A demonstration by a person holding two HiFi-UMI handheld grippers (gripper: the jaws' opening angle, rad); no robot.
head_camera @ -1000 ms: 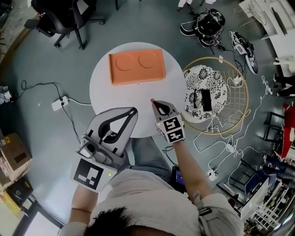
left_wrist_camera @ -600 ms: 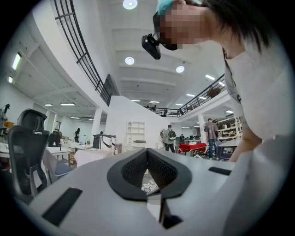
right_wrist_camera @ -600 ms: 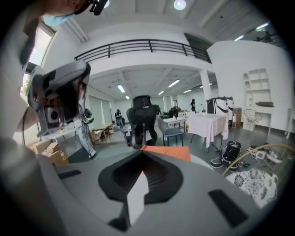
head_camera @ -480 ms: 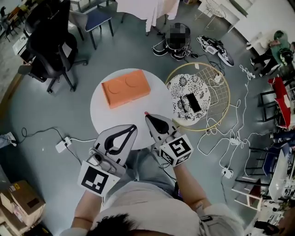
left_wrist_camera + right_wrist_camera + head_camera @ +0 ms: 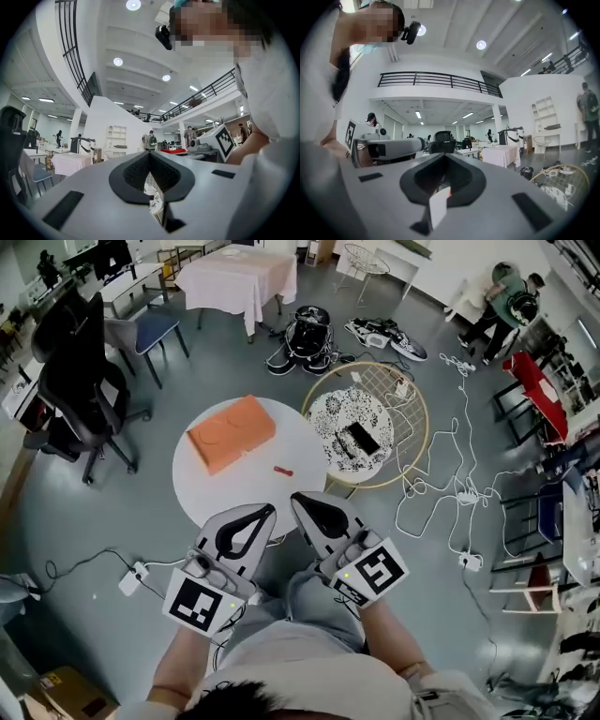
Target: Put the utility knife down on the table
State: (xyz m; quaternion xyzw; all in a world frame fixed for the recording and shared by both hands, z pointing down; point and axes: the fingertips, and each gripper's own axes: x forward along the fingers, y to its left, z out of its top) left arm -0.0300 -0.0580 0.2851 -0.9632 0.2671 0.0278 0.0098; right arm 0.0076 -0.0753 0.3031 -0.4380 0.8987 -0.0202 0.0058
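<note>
The small red utility knife (image 5: 283, 470) lies flat on the round white table (image 5: 234, 488), right of its middle. Both grippers hang at the table's near edge, lifted and pointing outward over it. My right gripper (image 5: 297, 498) is shut with nothing in it, its tips a short way nearer than the knife. My left gripper (image 5: 268, 510) is shut and empty beside it. In the right gripper view, the shut right gripper (image 5: 443, 157) shows a sliver of table and a speck of the red knife (image 5: 447, 191) through the gap. The left gripper (image 5: 150, 155) aims level into the hall.
An orange tray (image 5: 230, 433) with two round recesses lies at the table's far left. A gold wire side table (image 5: 412, 442) holding a patterned plate and a black phone (image 5: 362, 438) stands to the right. A black office chair (image 5: 70, 371) stands left; cables (image 5: 450, 502) trail over the floor.
The right gripper has let go of the utility knife and drawn back toward the person. The knife now rests on the table. Both grippers have lifted, and the head view has tilted up.
</note>
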